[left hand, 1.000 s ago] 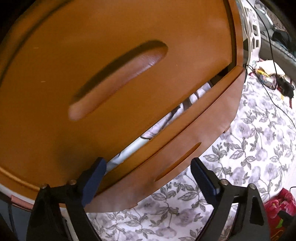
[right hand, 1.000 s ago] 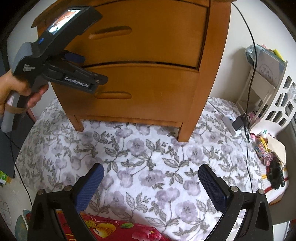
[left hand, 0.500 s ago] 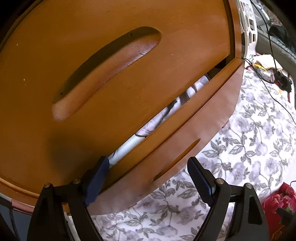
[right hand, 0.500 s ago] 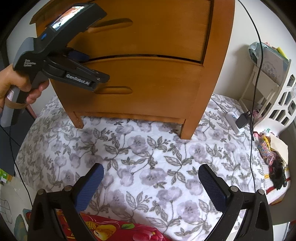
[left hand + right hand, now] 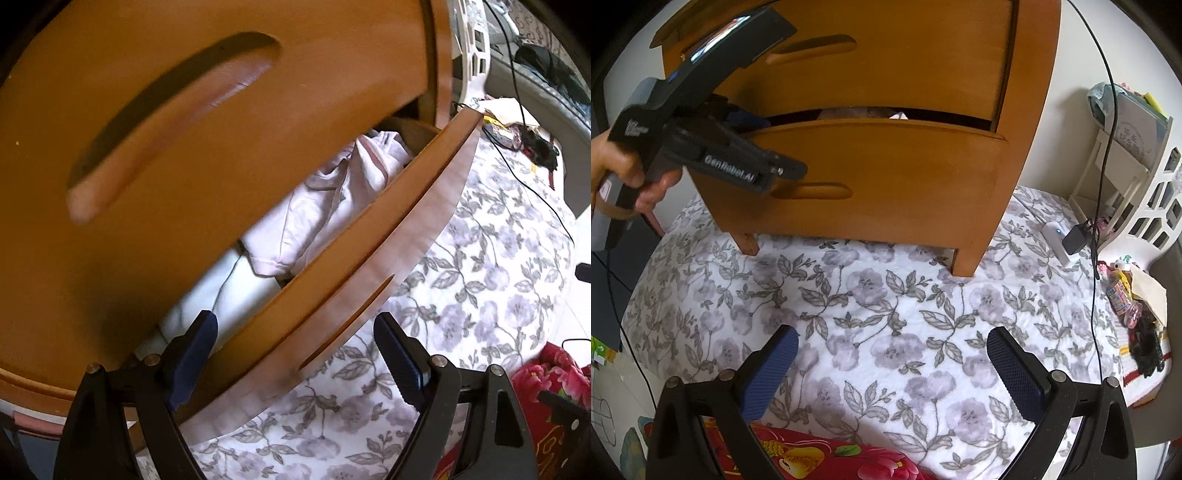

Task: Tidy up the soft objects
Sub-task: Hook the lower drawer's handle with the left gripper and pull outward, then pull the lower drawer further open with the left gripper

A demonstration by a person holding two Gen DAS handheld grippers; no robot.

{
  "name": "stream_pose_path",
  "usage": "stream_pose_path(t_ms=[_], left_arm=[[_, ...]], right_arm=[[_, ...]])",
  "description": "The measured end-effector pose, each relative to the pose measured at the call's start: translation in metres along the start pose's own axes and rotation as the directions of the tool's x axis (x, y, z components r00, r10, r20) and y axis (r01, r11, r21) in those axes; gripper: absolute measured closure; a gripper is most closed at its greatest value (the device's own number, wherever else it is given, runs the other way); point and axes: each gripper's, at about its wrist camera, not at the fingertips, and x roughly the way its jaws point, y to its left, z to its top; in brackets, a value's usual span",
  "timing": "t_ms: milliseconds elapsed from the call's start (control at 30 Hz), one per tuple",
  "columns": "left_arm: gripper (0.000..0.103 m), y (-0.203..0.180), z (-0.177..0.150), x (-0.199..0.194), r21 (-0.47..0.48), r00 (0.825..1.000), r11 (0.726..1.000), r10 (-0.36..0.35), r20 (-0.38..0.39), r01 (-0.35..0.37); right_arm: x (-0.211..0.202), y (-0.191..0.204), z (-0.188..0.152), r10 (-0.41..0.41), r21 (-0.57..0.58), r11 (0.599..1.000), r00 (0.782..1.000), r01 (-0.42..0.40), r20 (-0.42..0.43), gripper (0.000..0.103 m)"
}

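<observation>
Pale lilac cloth (image 5: 332,199) is lying bunched inside the lower drawer (image 5: 369,280) of the wooden nightstand (image 5: 871,74), beside something white and smooth (image 5: 229,288) that could be another folded fabric. The drawer is standing partly open, its front tilted away from the cabinet. The left gripper (image 5: 295,354) is straddling the drawer's top edge with its jaws spread: one blue pad (image 5: 192,354) is sitting inside the gap, the other outside the front, neither visibly squeezing the wood. Judging from this, the opening is under way and the sorting itself is not yet started; nothing soft is being held. The right gripper (image 5: 890,369) is hovering with jaws wide apart and empty over the floral quilt (image 5: 886,314), well apart from the nightstand. A red patterned fabric (image 5: 820,458) is peeking in beneath it, possibly another item waiting to be put away.
</observation>
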Motion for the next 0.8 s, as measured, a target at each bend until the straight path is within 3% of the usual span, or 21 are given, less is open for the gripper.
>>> stream_pose_path(t_ms=[467, 533, 600, 800], left_arm=[[0.016, -0.018, -0.013, -0.009, 0.032, 0.999, 0.999, 0.013, -0.029, -0.012], [0.020, -0.015, -0.011, -0.009, 0.018, 0.999, 1.000, 0.007, -0.034, -0.007], [0.031, -0.010, -0.009, -0.011, 0.004, 0.999, 1.000, 0.025, -0.044, -0.025], [0.031, -0.007, -0.007, -0.011, 0.007, 0.998, 1.000, 0.025, -0.056, -0.025]], right_arm=[[-0.022, 0.007, -0.003, 0.003, -0.015, 1.000, 1.000, -0.003, 0.026, 0.000], [-0.025, 0.008, -0.004, 0.002, -0.018, 1.000, 1.000, -0.001, 0.029, 0.000], [-0.028, 0.010, -0.005, 0.001, -0.021, 1.000, 1.000, 0.000, 0.029, 0.000], [-0.036, 0.011, -0.008, -0.007, -0.023, 1.000, 1.000, 0.007, 0.009, 0.000]])
